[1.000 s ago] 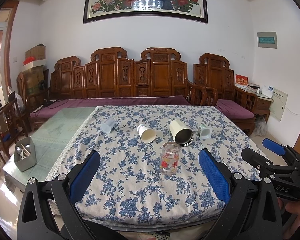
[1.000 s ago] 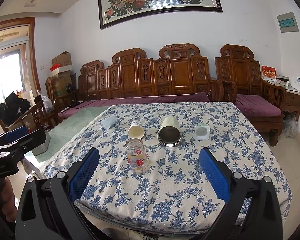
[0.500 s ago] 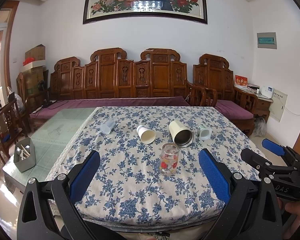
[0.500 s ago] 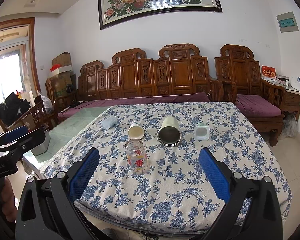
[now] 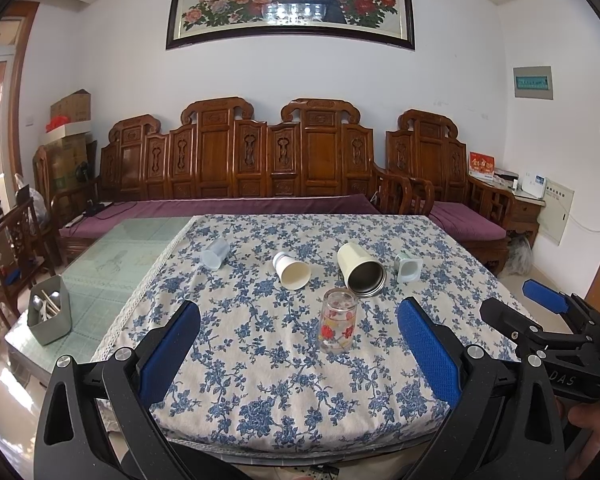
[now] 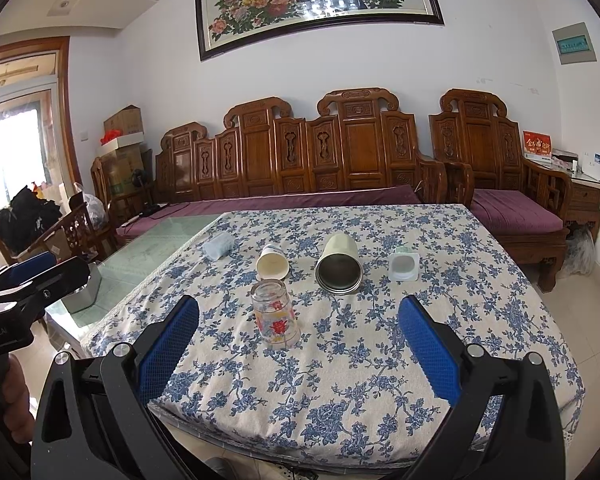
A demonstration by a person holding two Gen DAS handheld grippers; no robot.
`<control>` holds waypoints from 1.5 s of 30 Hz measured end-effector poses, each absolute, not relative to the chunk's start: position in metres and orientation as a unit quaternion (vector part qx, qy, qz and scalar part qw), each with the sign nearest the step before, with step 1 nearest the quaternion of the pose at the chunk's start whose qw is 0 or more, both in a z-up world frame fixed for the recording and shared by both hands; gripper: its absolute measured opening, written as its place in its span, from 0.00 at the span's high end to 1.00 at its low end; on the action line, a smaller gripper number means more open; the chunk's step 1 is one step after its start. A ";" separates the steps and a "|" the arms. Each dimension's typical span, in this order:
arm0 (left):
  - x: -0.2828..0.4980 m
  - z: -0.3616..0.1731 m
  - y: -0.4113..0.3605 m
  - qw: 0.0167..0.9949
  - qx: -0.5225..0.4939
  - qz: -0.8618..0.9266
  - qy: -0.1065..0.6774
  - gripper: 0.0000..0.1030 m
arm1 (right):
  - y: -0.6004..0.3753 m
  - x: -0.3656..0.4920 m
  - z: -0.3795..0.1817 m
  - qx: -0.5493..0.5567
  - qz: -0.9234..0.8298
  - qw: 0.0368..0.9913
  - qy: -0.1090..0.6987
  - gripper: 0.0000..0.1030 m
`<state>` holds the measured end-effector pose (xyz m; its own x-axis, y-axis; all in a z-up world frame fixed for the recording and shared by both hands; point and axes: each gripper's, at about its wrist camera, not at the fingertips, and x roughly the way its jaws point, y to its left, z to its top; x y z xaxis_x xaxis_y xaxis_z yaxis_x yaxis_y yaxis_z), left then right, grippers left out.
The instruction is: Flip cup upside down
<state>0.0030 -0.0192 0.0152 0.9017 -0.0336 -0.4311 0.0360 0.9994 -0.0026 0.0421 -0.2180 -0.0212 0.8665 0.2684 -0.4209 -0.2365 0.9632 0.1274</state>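
A clear glass cup with red flowers [image 5: 337, 321] [image 6: 275, 314] stands on the blue floral tablecloth [image 5: 284, 368]; I cannot tell which end is up. Behind it lie on their sides a cream paper cup [image 5: 291, 271] [image 6: 272, 263], a cream metal tumbler [image 5: 360, 265] [image 6: 339, 264], a small white cup [image 5: 408, 267] [image 6: 403, 266] and a pale blue cup [image 5: 215, 253] [image 6: 219, 247]. My left gripper [image 5: 298, 354] is open and empty, short of the glass. My right gripper [image 6: 298, 354] is open and empty, also short of it.
A grey utensil holder [image 5: 50, 315] stands on the bare glass part of the table [image 5: 112, 256] at the left. A carved wooden sofa [image 5: 260, 168] runs behind the table. The tablecloth's front edge lies just ahead of both grippers.
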 end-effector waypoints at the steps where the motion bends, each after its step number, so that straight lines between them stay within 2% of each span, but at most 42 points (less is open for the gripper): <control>1: 0.003 0.016 -0.019 0.975 0.003 -0.017 0.221 0.07 | -0.219 0.042 -0.021 0.035 0.131 0.965 0.223 0.02; 45: 0.000 0.019 -0.018 0.976 0.000 -0.017 0.218 0.07 | -0.219 0.043 -0.021 0.037 0.132 0.965 0.223 0.02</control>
<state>0.0001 -0.0182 0.0190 0.9043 -0.0332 -0.4255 0.0332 0.9994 -0.0074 0.0428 -0.2194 -0.0210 0.8657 0.2705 -0.4211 -0.2376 0.9626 0.1301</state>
